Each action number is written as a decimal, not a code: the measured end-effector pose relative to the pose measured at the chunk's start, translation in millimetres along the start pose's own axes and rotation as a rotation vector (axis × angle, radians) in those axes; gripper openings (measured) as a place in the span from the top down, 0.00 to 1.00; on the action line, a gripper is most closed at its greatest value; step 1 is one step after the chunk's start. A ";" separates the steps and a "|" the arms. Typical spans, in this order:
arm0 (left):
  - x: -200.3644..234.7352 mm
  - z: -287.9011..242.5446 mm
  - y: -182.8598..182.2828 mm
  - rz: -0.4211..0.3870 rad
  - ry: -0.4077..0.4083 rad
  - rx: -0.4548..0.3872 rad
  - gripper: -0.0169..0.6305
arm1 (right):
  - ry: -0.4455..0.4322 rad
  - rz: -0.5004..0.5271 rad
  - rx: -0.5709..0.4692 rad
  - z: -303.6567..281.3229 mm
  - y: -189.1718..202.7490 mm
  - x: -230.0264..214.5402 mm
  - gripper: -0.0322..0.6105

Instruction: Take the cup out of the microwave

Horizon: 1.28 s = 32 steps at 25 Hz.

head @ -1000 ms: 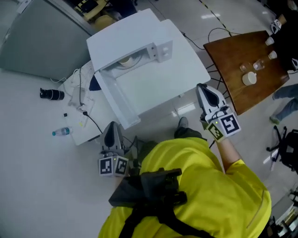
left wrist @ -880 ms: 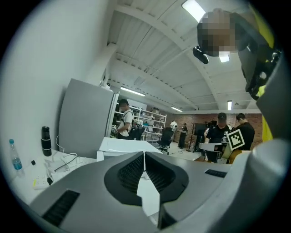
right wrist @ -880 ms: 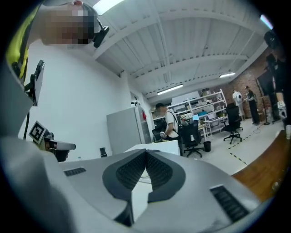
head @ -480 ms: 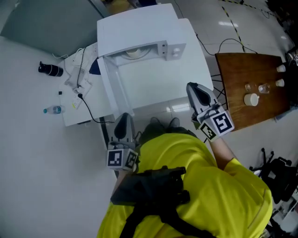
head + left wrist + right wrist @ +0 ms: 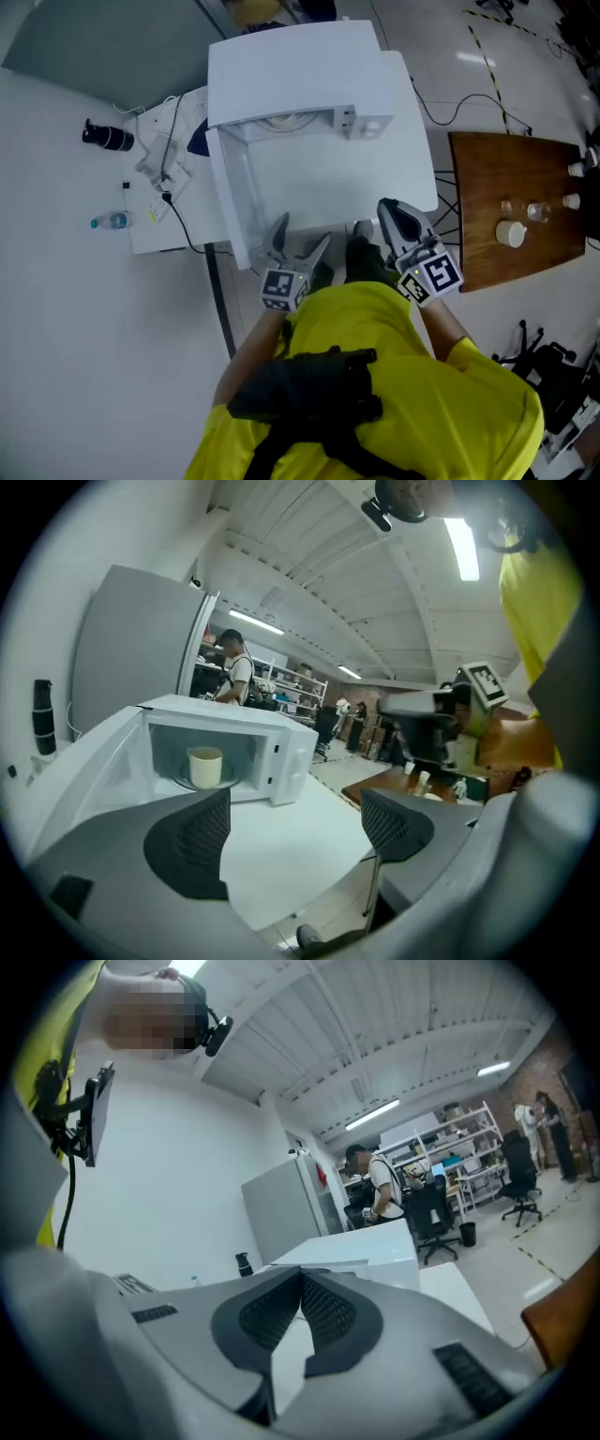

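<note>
White shop floor surrounds a white bench carrying the microwave. A wooden table w/ small items stands to the right and looks unrelated to the job.

1. Door: swung fully open to the left, so the cavity is accessible from the front.
2. Cup: upright on the turntable inside the cavity, approx. centred, untouched.
3. Left gripper: jaws opening, already wide apart, nothing between them. It sits at the bench's front edge, aimed at the cavity and well apart from the cup. Probable reason: jaws are pre-spread to span the cup body before entry.
4. Right gripper: jaws together, empty, held near the front edge right of the left unit. This probably keeps it clear of the approach line.

Status (est.): approach phase, removal not yet begun. Next move req. a level advance through the opening, w/ margin to the cavity frame.
</note>
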State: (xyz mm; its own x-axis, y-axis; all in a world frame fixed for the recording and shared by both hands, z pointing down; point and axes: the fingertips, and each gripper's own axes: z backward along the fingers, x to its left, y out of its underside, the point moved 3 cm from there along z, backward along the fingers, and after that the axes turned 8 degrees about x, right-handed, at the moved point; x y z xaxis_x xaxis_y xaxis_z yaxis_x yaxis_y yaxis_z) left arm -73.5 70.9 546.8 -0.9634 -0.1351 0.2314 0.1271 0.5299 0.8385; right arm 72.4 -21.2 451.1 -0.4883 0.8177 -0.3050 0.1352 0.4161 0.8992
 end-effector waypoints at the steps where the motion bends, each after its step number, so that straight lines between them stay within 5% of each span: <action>1: 9.4 -19.7 -3.6 -0.011 -0.038 -0.003 0.30 | -0.035 -0.007 0.011 -5.8 3.8 -2.9 0.94; 6: 94.1 -133.0 -16.9 -0.002 -0.226 -0.016 0.16 | -0.153 -0.020 0.100 -27.4 27.4 -46.0 0.94; 11: 191.4 -218.6 -23.7 0.127 -0.379 -0.061 0.15 | -0.132 -0.036 0.140 -46.7 29.4 -110.0 0.94; 13: 211.6 -238.6 -36.3 0.093 -0.392 -0.078 0.15 | -0.119 -0.034 0.134 -57.1 26.8 -123.5 0.94; 20: 252.0 -277.4 -31.4 0.078 -0.485 -0.062 0.21 | -0.150 -0.006 0.209 -65.1 40.5 -130.0 0.94; 26: 249.2 -277.8 -40.2 0.053 -0.482 -0.097 0.18 | -0.099 -0.031 0.237 -51.5 54.6 -126.2 0.94; 28: 252.1 -280.3 -41.4 0.047 -0.502 -0.083 0.29 | -0.089 -0.038 0.249 -49.7 59.5 -121.6 0.94; 32: 255.0 -274.7 -40.4 0.064 -0.516 -0.085 0.30 | -0.122 -0.066 0.213 -44.6 57.2 -106.3 0.94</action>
State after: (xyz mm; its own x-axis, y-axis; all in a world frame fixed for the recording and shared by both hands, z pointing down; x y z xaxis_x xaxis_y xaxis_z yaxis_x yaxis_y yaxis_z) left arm -259.5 -214.9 707.4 -0.9410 0.3371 0.0284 0.1879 0.4511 0.8725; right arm 93.6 -102.1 549.0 -0.3960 0.8226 -0.4080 0.2913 0.5339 0.7938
